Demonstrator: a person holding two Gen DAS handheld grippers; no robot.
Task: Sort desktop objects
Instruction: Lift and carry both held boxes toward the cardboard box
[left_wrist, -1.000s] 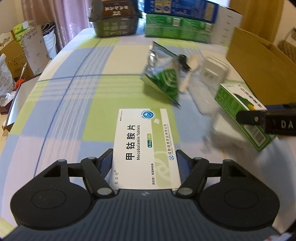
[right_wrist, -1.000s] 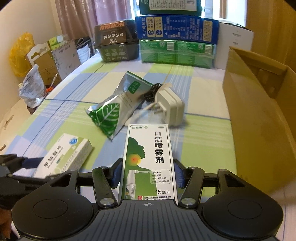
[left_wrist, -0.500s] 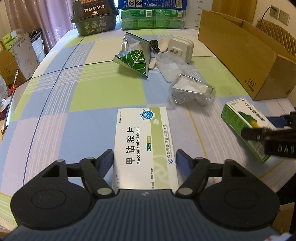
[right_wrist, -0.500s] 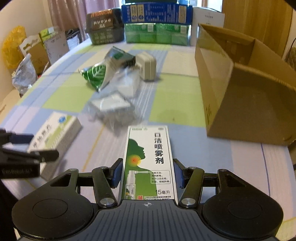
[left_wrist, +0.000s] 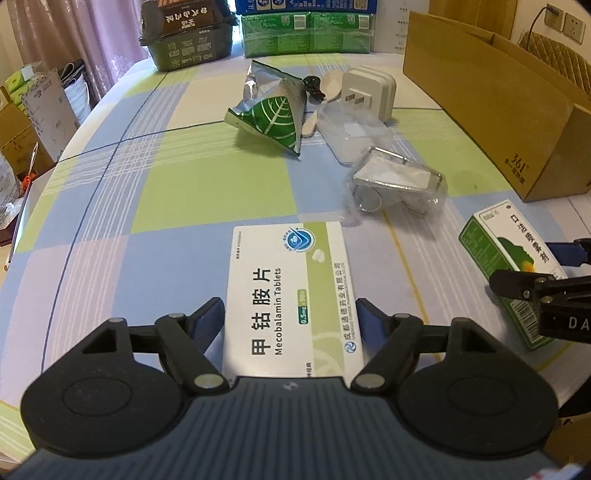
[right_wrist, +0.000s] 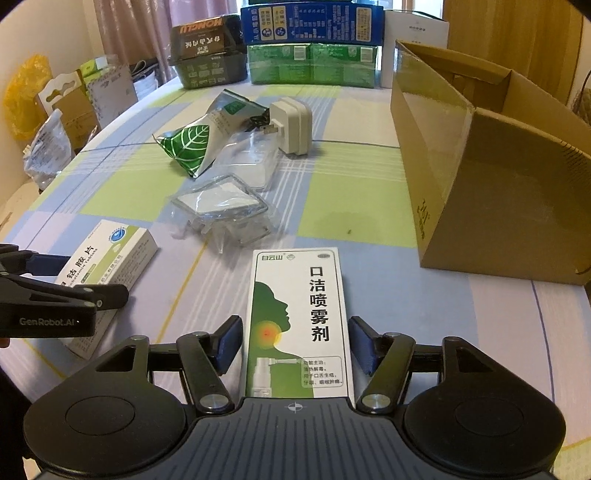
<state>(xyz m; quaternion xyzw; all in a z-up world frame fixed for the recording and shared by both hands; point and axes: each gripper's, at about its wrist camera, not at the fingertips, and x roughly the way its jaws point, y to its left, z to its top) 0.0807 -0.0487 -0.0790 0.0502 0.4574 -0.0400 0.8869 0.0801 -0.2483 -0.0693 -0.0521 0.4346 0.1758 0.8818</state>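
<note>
Your left gripper (left_wrist: 290, 317) is clamped on the tablet box (left_wrist: 291, 291), your right gripper (right_wrist: 295, 341) on the spray box (right_wrist: 299, 321), both held low over the near edge of the table (left_wrist: 207, 184). Each grip sits at the box's near end, so most of its length overhangs; a quick swing could let a box pivot or slip out. The carton (right_wrist: 491, 177) stands to the right, probably the drop point; its near wall is tall, so a low approach could knock the spray box against it. A leaf pouch (right_wrist: 195, 142), charger (right_wrist: 291, 125) and two clear packets (right_wrist: 225, 206) clutter the middle, between you and the far stacked boxes (right_wrist: 310, 48).
</note>
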